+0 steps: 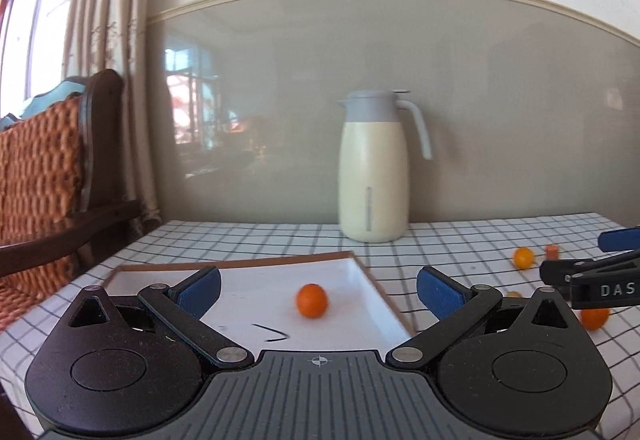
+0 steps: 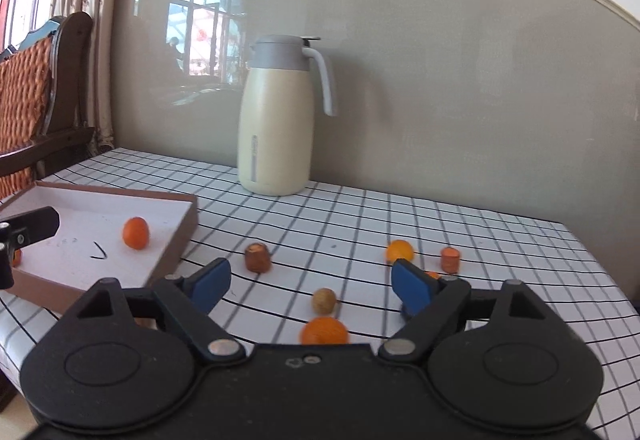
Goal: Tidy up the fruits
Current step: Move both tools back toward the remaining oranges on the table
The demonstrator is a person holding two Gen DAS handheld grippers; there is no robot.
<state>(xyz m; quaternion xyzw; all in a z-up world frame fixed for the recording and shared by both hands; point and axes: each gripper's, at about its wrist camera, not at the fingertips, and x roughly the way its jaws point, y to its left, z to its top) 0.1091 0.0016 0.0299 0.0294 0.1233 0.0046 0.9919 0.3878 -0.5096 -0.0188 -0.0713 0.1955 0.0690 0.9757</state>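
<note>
A small orange fruit (image 1: 312, 300) lies in the white tray with a brown rim (image 1: 356, 272), just ahead of my open, empty left gripper (image 1: 318, 290). The same fruit (image 2: 136, 233) and tray (image 2: 176, 240) show at the left in the right wrist view. My right gripper (image 2: 312, 284) is open and empty above the checked cloth. An orange fruit (image 2: 324, 331) and a small tan fruit (image 2: 324, 301) lie between its fingers. A brown piece (image 2: 257, 258), a yellow-orange fruit (image 2: 400, 251) and an orange chunk (image 2: 450, 259) lie farther out.
A cream jug with a grey lid and handle (image 1: 374, 168) stands at the back by the wall. A wooden chair with a woven back (image 1: 48, 176) stands left of the table. The right gripper (image 1: 592, 276) reaches in at the right of the left wrist view.
</note>
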